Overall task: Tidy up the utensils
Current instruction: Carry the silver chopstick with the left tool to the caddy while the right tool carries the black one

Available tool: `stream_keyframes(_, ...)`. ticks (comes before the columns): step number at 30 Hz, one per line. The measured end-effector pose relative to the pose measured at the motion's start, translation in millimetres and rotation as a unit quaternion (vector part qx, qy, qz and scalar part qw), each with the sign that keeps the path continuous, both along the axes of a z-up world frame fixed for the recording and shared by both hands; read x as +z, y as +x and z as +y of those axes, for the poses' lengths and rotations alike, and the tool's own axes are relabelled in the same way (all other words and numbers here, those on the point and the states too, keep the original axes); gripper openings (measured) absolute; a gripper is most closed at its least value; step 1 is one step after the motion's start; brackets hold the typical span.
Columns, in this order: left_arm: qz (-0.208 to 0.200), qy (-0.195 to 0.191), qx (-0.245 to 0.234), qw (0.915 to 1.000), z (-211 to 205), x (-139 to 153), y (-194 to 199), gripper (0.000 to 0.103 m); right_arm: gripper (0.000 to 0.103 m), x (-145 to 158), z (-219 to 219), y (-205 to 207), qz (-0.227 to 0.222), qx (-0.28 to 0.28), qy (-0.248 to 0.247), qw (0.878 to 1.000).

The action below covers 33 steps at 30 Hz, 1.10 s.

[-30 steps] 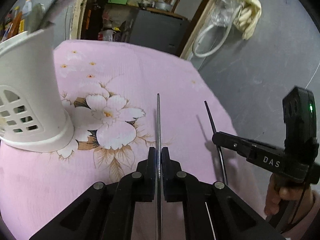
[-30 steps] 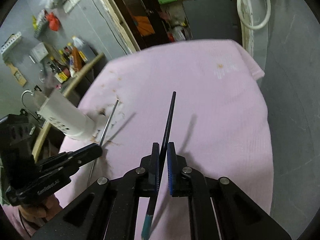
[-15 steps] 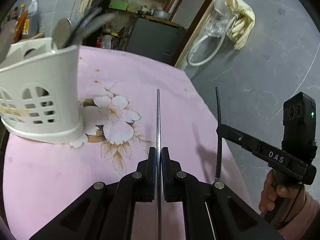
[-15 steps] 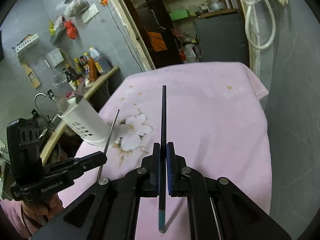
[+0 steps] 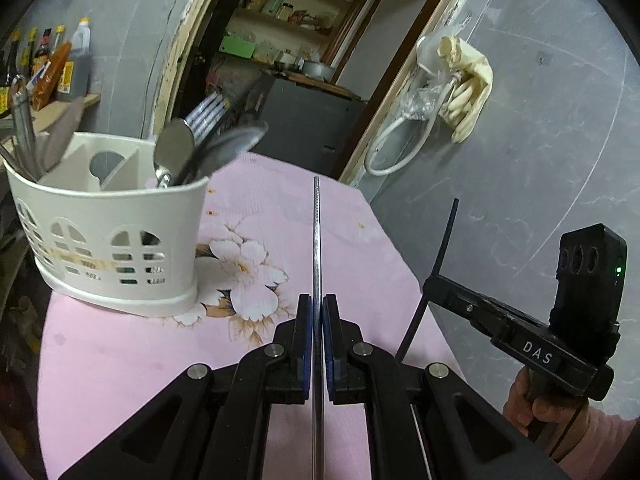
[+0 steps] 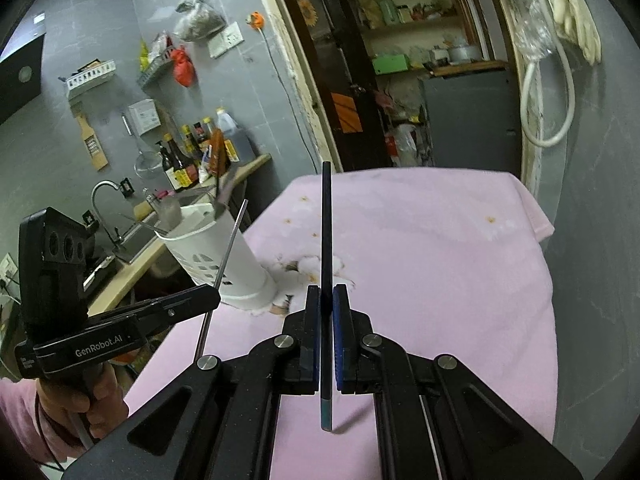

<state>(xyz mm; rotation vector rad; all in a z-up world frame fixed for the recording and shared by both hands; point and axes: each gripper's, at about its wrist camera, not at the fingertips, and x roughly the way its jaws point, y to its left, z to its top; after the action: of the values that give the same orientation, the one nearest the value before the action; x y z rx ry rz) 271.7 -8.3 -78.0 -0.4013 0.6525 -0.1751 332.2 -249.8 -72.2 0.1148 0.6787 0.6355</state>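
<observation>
A: Left gripper (image 5: 317, 320) clamped on thin silver metal chopstick (image 5: 316, 240); right gripper (image 6: 328, 312) clamped on slim dark chopstick (image 6: 326, 240). Both held above pink floral tablecloth (image 5: 120, 352).

B: Likely light, stiff, slippery; gripped mid-shaft. White perforated plastic utensil caddy (image 5: 108, 240) far left, already crowded with spoons (image 5: 174, 152); possible obstruction.

Pink floral tablecloth (image 5: 120, 360), white caddy (image 5: 108, 216), black chopstick (image 6: 326, 240)

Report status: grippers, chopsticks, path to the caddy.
Left gripper shut on silver chopstick. Right gripper shut on dark chopstick. Both clear of pink cloth. White caddy upright, nothing blocking.
</observation>
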Motion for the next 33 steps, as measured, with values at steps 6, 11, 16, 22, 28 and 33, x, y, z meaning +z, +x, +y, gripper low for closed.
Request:
stream_keyframes(6, -0.024, 0.000, 0.005, 0.9997, 9, 15, -9, 0.005, 0.005, 21, 8, -9, -0.026, 0.005, 0.008, 1.000)
stream_keyframes(11, -0.046, 0.000, 0.014, 0.9988, 19, 32, -14, 0.005, 0.005, 48, 18, -14, -0.050, 0.011, 0.020, 0.998)
stream_keyframes(16, -0.072, 0.006, 0.026, 0.9970, 33, 56, -20, 0.005, 0.005, 80, 33, -22, -0.079, 0.023, 0.032, 0.996)
stream_keyframes(22, -0.105, 0.021, 0.044, 0.9933, 55, 88, -25, 0.005, 0.005, 113, 57, -27, -0.112, 0.038, 0.048, 0.992)
stream_keyframes(28, -0.137, 0.031, 0.075, 0.9873, 93, 116, -23, 0.005, 0.005, 142, 91, -21, -0.143, 0.050, 0.064, 0.986)
stream_keyframes(33, -0.162, 0.036, 0.112, 0.9798, 134, 129, -19, 0.005, 0.005, 153, 120, -10, -0.162, 0.056, 0.071, 0.983)
